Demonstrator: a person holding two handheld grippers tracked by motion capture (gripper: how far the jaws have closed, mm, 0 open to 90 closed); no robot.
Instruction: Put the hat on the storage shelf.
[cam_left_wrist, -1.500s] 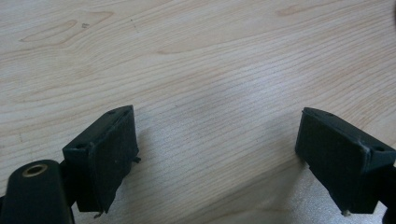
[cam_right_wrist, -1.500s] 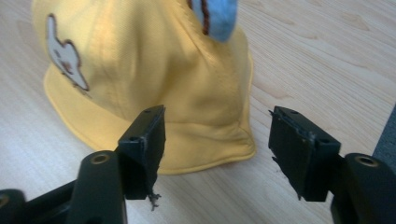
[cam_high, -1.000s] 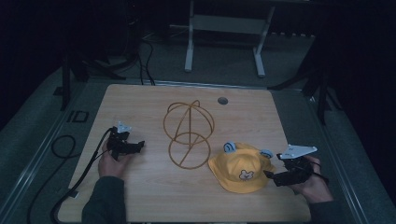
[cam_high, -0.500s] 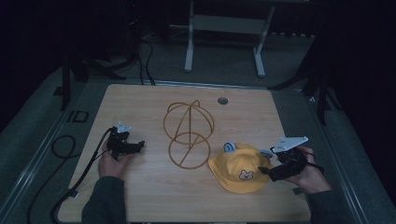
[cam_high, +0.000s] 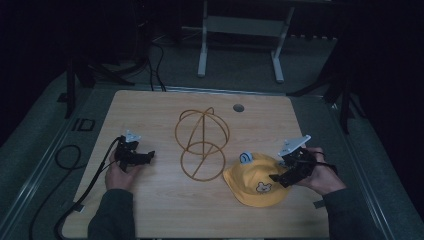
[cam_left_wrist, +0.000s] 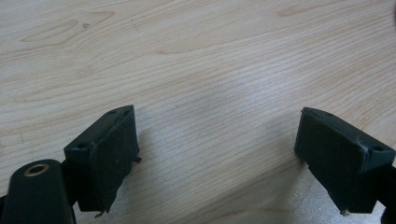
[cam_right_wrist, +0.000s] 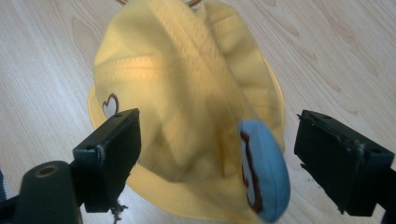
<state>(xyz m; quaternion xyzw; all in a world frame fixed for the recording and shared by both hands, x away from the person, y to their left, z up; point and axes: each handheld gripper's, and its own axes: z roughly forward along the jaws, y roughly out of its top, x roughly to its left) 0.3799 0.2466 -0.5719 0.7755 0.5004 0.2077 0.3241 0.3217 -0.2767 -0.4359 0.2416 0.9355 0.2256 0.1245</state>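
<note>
- While the right tongs (cam_high: 278, 177) reach at the yellow bucket hat's (cam_high: 256, 187) right edge, their jaws gape wide around its crown, gripping nothing.
- Hat lies on the wooden surface (cam_high: 165, 210), front right, just beside the wire hat stand (cam_high: 201, 142).
- Left tongs (cam_high: 148, 155) rest spread wide over bare wood, well apart from the hat.

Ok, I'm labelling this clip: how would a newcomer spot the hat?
On the wooden table, look right of the wire stand, just before the right gripper. The hat is the soft yellow thing there, with a small blue ear.
</note>
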